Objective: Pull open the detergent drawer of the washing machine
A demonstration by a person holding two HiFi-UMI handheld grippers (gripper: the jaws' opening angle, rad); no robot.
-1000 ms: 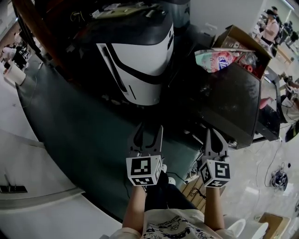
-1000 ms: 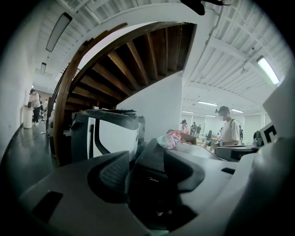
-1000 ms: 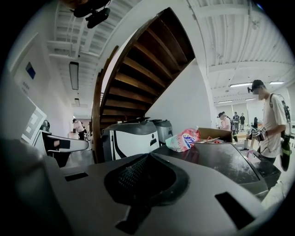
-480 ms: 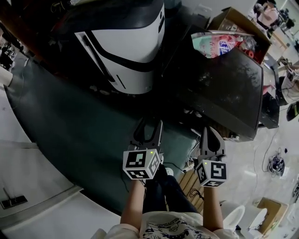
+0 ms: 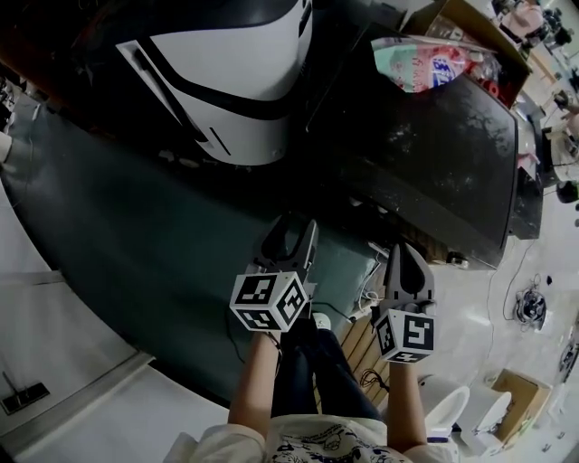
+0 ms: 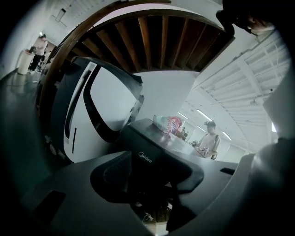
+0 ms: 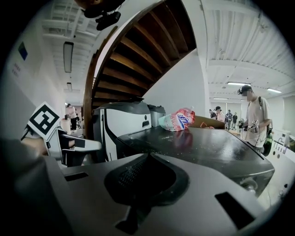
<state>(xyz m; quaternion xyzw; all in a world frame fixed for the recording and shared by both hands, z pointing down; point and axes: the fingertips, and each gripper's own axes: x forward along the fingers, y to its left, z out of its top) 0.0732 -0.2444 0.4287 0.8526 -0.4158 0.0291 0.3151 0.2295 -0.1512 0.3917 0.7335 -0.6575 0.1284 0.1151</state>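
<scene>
The washing machine (image 5: pixel 425 154) is a dark box with a dusty black top, right of centre in the head view. Its front corner, with a brand logo (image 6: pixel 145 157), shows between the left jaws. I cannot make out the detergent drawer. My left gripper (image 5: pixel 289 242) hangs in front of the machine, short of it. Its jaws are closing with nothing between them (image 6: pixel 156 177). My right gripper (image 5: pixel 404 264) is beside it, level with the machine's top (image 7: pixel 207 147), and its jaws meet at the tip (image 7: pixel 147 159), empty.
A pink and green detergent bag (image 5: pixel 434 63) lies on the machine's far edge, by a cardboard box (image 5: pixel 461 23). A white and black appliance (image 5: pixel 226 81) stands to the left. Cables (image 5: pixel 366 298) lie below. Wooden stairs (image 7: pixel 138 60) rise overhead, and a person (image 7: pixel 253 117) stands at the right.
Both grippers have sunk and the machines have slid up the head view. The left gripper's marker cube has rolled to a tilt.
</scene>
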